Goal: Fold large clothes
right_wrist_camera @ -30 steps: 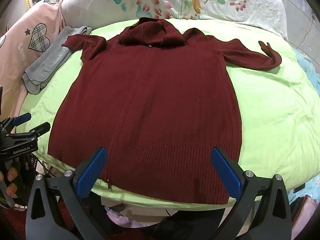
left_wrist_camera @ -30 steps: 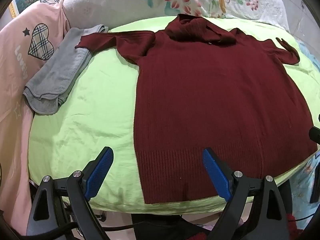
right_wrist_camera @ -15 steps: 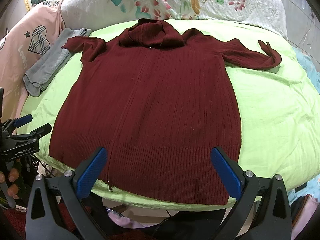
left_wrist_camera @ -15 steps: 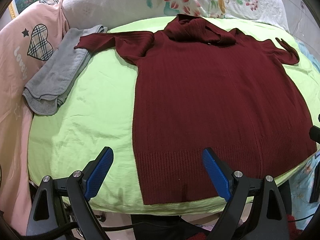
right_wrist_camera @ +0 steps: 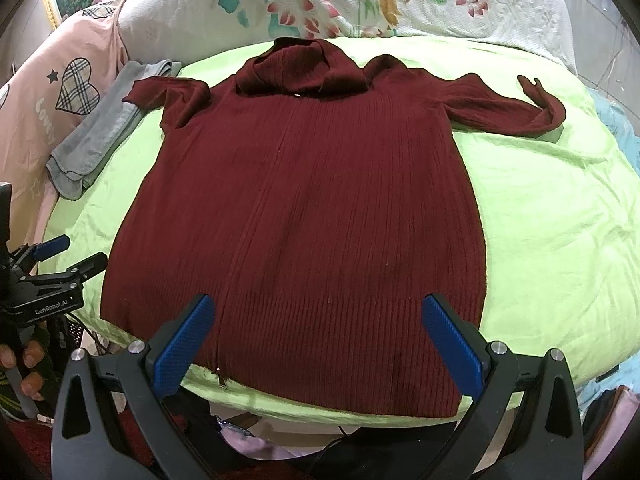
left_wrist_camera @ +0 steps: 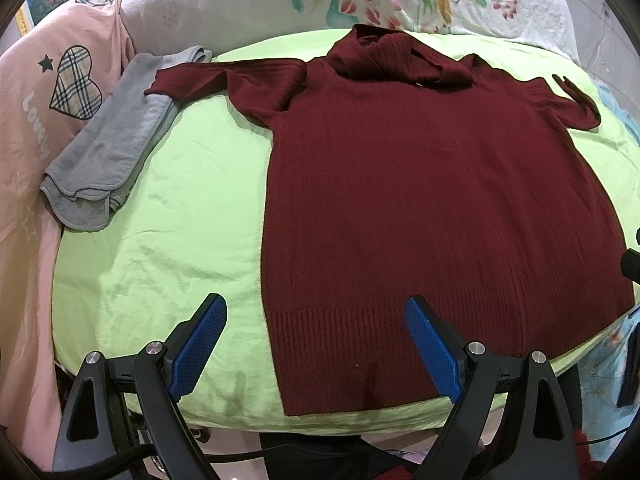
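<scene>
A dark red knitted sweater with a roll collar lies flat, face up, on a lime green sheet. Both sleeves stretch out sideways; the hem is at the near edge. My left gripper hovers open over the hem's left corner, nothing between its blue pads. My right gripper hovers open above the middle of the hem, also holding nothing. The left gripper shows at the left edge of the right wrist view, held by a hand.
A folded grey garment lies at the left, under the sweater's left cuff. A pink garment with a plaid heart hangs beyond it. A floral white cover rises behind the sheet. Bare green sheet lies right of the sweater.
Both views have shifted only slightly; the sweater sits a touch lower in the right wrist view. Both grippers stay open and nothing has been gripped.
</scene>
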`<action>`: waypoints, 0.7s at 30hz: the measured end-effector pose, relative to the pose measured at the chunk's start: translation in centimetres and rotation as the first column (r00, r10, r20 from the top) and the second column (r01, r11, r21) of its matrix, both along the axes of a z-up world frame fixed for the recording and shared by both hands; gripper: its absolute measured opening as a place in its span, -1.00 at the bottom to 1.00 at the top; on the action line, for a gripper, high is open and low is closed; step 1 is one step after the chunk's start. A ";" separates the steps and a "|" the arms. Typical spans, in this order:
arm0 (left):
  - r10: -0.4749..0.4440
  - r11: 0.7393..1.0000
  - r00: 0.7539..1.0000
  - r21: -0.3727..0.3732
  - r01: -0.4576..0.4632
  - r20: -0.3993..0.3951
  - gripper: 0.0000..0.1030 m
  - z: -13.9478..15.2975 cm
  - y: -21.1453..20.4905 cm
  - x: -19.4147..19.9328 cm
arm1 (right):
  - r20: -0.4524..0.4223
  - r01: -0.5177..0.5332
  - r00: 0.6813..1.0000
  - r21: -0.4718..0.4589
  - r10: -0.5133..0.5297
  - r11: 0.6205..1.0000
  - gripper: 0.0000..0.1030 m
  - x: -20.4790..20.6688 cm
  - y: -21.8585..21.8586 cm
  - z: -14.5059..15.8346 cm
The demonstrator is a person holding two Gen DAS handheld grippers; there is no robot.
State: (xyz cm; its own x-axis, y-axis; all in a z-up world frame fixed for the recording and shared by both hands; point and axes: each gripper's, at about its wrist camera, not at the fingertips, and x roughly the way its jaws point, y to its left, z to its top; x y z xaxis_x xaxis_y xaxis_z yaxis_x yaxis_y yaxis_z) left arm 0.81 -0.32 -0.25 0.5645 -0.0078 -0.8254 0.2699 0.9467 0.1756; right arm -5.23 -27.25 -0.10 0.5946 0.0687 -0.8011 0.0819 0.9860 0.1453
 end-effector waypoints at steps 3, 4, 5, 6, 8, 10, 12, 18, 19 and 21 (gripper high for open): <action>-0.001 1.000 1.000 -0.001 0.001 -0.013 0.77 -0.2 -0.1 0.3 | 0.023 0.003 1.000 0.025 -0.003 1.000 1.00 0.1 -0.2 0.1; -0.002 1.000 1.000 0.000 0.002 -0.005 0.77 -0.2 -0.2 0.4 | 0.024 0.003 1.000 0.019 -0.003 1.000 1.00 0.2 -0.3 0.0; -0.001 1.000 1.000 0.003 0.001 -0.008 0.77 -0.3 -0.2 0.6 | 0.027 0.005 1.000 0.018 -0.005 1.000 1.00 0.3 -0.3 0.0; -0.001 1.000 1.000 0.002 0.001 -0.025 0.77 -0.4 -0.2 0.8 | 0.019 0.005 1.000 0.018 -0.005 1.000 1.00 0.4 -0.4 0.0; 0.001 1.000 0.998 -0.015 -0.002 -0.067 0.77 -0.6 -0.3 1.1 | 0.023 0.009 1.000 0.043 -0.010 0.999 1.00 0.5 -0.7 -0.1; -0.002 1.000 0.998 -0.025 0.000 -0.068 0.77 -0.7 -0.4 1.4 | 0.030 0.015 0.999 0.060 -0.017 0.998 1.00 0.6 -1.1 -0.1; -0.003 1.000 0.998 -0.022 0.001 -0.066 0.77 -0.7 -0.6 1.7 | 0.029 0.027 0.999 0.078 -0.029 0.997 1.00 0.8 -1.6 -0.1; 0.003 1.000 0.998 -0.011 -0.004 -0.063 0.77 -1.0 -1.3 3.2 | 0.006 0.088 0.996 0.105 -0.089 0.991 0.99 1.7 -4.4 -0.2; 0.002 1.000 0.998 -0.012 -0.003 -0.068 0.77 -1.1 -1.5 3.5 | 0.000 0.102 0.995 0.113 -0.103 0.988 1.00 1.9 -5.0 -0.2; -0.001 1.000 0.997 -0.008 0.000 -0.079 0.77 -1.3 -1.7 4.2 | 0.012 0.123 0.992 0.116 -0.126 0.985 0.99 2.2 -6.1 0.0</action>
